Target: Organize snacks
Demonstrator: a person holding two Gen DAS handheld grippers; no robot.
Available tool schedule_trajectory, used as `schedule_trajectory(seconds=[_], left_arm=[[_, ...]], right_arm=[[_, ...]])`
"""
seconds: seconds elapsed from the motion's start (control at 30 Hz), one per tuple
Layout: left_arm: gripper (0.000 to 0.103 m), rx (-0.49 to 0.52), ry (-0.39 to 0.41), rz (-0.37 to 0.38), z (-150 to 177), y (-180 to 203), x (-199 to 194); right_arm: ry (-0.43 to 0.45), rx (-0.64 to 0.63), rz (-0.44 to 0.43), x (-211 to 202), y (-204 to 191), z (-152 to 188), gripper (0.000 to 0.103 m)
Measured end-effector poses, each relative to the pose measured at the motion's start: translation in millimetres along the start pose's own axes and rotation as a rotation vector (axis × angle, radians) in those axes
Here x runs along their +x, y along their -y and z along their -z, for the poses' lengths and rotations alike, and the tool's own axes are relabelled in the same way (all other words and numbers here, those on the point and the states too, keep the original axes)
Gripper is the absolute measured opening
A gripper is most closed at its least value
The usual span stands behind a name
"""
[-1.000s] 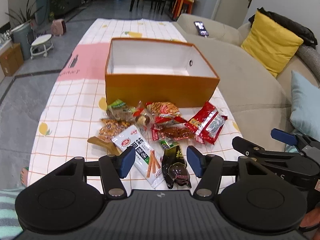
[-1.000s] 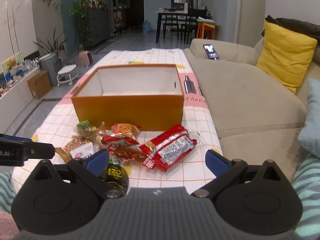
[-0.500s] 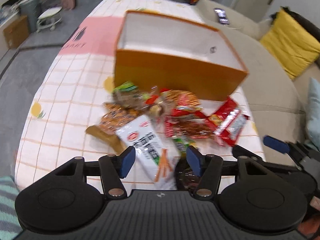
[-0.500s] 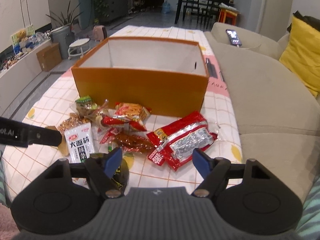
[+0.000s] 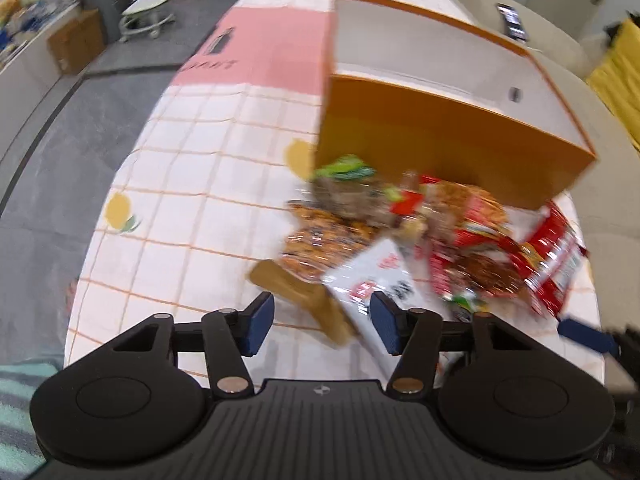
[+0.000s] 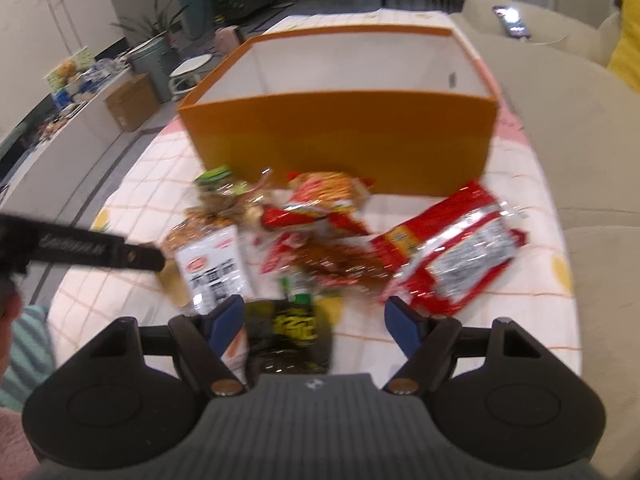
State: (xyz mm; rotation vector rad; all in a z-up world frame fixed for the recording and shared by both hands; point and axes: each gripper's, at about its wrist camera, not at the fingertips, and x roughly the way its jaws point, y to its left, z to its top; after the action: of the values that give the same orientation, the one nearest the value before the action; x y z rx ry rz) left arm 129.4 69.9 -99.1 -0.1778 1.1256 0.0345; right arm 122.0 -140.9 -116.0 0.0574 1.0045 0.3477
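Now both grippers have come down and closer to the snacks (image 6: 320, 240), which lie in a heap on the cloth (image 5: 192, 184) before the empty box (image 6: 344, 132). The left gripper (image 5: 322, 322) hangs over the white pack (image 5: 372, 280), jaws apart. The right gripper (image 6: 314, 324) hovers above the black pack (image 6: 292, 328), jaws also apart, holding nothing. I judge the first pick is near.

Beige sofa (image 6: 568, 92), grey floor (image 5: 60, 128), plants (image 6: 160, 24)

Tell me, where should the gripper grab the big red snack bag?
Probably the near edge of the big red snack bag. It lies flat on the tablecloth, apart from the other packets, so the open right gripper can likely come down from above and pinch that thin crinkly edge.
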Motion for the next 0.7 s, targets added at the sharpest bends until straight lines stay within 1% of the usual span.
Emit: schedule_trajectory(seconds=[0.07,0.13,0.2,0.23,0.33,0.37,0.43,0.47,0.5,0.57,0.6,0.7], left_arm=[[0.055,-0.041,-0.016,0.014,-2.0,-7.5,7.8],[0.051,-0.061,-0.038,0.01,-1.9,-11.3,16.2],[0.05,-0.071,-0.047,-0.008,-1.0,-13.0,23.4],[0.048,-0.077,-0.048,-0.01,-0.5,-13.3,26.6],[0.042,-0.098,-0.054,0.026,-1.2,-13.2,35.4],[0.038,-0.103,-0.053,0.035,-1.6,-13.1,37.7],[0.032,-0.109,-0.05,0.028,-2.5,-13.3,42.0],[0.026,-0.111,-0.046,0.029,-2.7,-14.0,42.4],[0.024,-0.117,-0.044,0.033,-2.7,-15.4,42.2],[0.016,-0.139,-0.037,0.052,-2.5,-18.6,39.7],[0.014,-0.142,-0.033,0.06,-2.6,-19.0,38.2],[0.009,-0.137,-0.029,0.076,0.4,-17.3,29.8]], right_arm=[[-0.022,-0.007,-0.014,4.5,-4.4,2.1,0.075],[-0.044,-0.012,-0.022,9.6,-7.7,3.7,0.075],[-0.058,-0.02,-0.024,14.5,-10.1,5.2,0.075],[-0.063,-0.025,-0.022,16.5,-10.7,5.9,0.075],[-0.079,-0.034,-0.018,24.3,-11.8,7.3,0.074],[-0.087,-0.032,-0.018,26.7,-11.8,7.6,0.07],[-0.101,-0.03,-0.016,31.4,-10.5,8.2,0.065],[-0.107,-0.029,-0.013,33.0,-9.8,8.4,0.06],[-0.114,-0.028,-0.012,33.9,-8.5,8.5,0.057],[-0.123,-0.021,-0.014,35.1,-6.8,8.6,0.044],[-0.127,-0.017,-0.014,35.5,-5.9,8.5,0.041],[-0.128,-0.025,-0.003,35.5,-5.6,9.2,0.039]])
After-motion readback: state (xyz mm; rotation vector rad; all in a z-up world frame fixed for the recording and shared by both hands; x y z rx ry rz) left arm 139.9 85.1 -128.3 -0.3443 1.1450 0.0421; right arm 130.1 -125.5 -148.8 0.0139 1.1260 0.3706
